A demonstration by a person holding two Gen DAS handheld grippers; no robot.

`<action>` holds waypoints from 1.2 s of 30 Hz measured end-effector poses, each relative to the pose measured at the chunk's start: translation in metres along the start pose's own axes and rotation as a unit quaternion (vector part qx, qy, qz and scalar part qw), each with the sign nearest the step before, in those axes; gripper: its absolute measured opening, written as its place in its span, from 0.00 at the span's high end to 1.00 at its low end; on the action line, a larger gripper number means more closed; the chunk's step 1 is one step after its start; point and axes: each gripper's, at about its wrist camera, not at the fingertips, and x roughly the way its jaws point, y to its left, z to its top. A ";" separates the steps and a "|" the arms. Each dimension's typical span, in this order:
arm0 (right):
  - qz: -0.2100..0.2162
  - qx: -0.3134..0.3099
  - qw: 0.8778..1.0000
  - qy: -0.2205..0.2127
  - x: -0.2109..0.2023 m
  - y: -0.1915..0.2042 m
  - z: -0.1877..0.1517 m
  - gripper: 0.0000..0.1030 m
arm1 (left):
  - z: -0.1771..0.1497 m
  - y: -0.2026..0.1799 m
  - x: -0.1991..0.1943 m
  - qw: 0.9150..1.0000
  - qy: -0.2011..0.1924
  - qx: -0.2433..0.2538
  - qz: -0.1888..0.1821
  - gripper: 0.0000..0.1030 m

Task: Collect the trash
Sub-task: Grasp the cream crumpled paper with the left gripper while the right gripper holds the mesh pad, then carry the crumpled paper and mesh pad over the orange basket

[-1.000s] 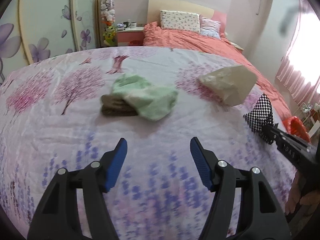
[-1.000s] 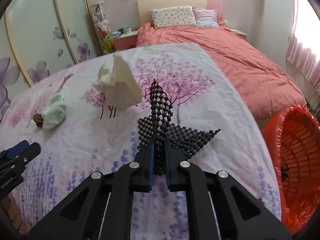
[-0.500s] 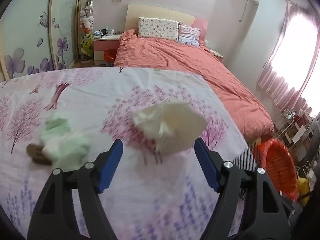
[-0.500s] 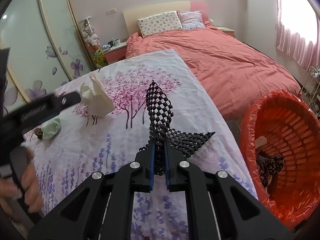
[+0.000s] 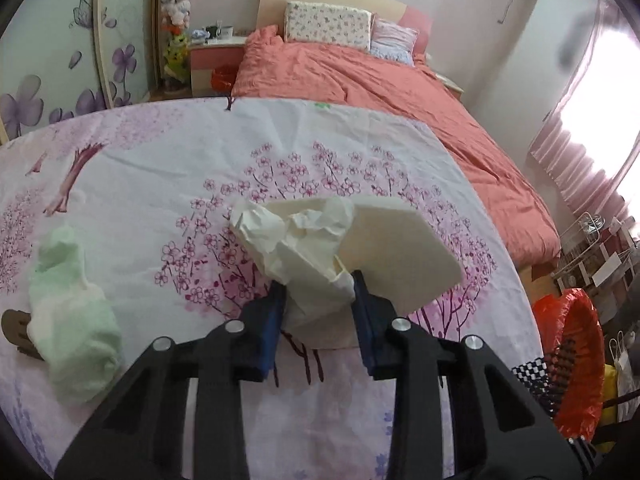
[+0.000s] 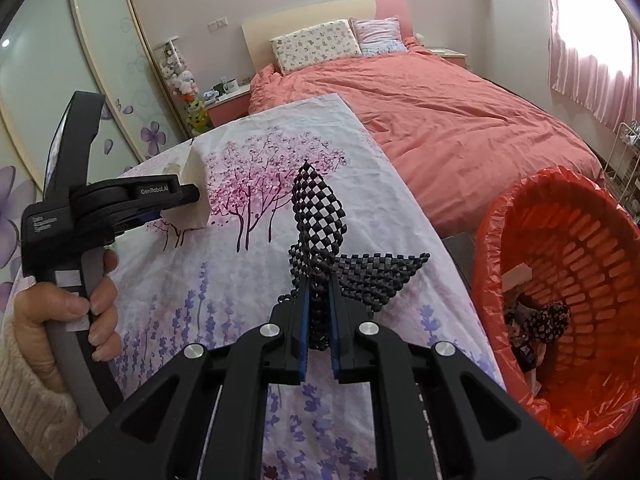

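My left gripper (image 5: 318, 280) is shut on a crumpled cream paper wad (image 5: 320, 248) on the flowered sheet; it also shows from the side in the right wrist view (image 6: 192, 196), gripping the wad (image 6: 196, 178). My right gripper (image 6: 319, 292) is shut on a black mesh scrap (image 6: 320, 216) and holds it above the sheet, left of the orange-lined trash basket (image 6: 568, 280). The basket (image 5: 576, 360) holds several scraps. A pale green wad (image 5: 68, 312) lies at the left with a brown cardboard piece (image 5: 16, 328) partly under it.
The flowered sheet (image 5: 160, 168) covers a table-like surface. A bed with a salmon duvet (image 6: 460, 112) lies beyond it. Wardrobe doors (image 6: 60, 80) stand on the left, a nightstand (image 5: 216, 52) at the back, pink curtains (image 5: 592, 152) on the right.
My left gripper moved forward onto the cream paper wad and shut on it. My right gripper carried the mesh scrap nearer to the orange basket.
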 end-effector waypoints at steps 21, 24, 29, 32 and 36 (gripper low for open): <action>0.004 0.016 0.997 -0.079 -0.086 -0.009 0.006 0.92 | -0.033 -0.033 -0.127 0.993 -0.079 0.091 -0.007 0.71; -0.001 0.020 0.995 -0.094 -0.101 -0.016 0.006 0.92 | -0.039 -0.045 -0.142 0.990 -0.088 0.107 -0.013 0.71; -0.011 0.034 0.993 -0.117 -0.123 -0.031 0.007 0.92 | -0.049 -0.063 -0.161 0.987 -0.097 0.128 -0.029 0.71; -0.016 0.044 0.991 -0.129 -0.134 -0.040 0.007 0.92 | -0.056 -0.079 -0.170 0.984 -0.099 0.142 -0.041 0.71; -0.026 0.054 0.988 -0.142 -0.143 -0.052 0.005 0.92 | -0.065 -0.101 -0.180 0.980 -0.102 0.160 -0.062 0.71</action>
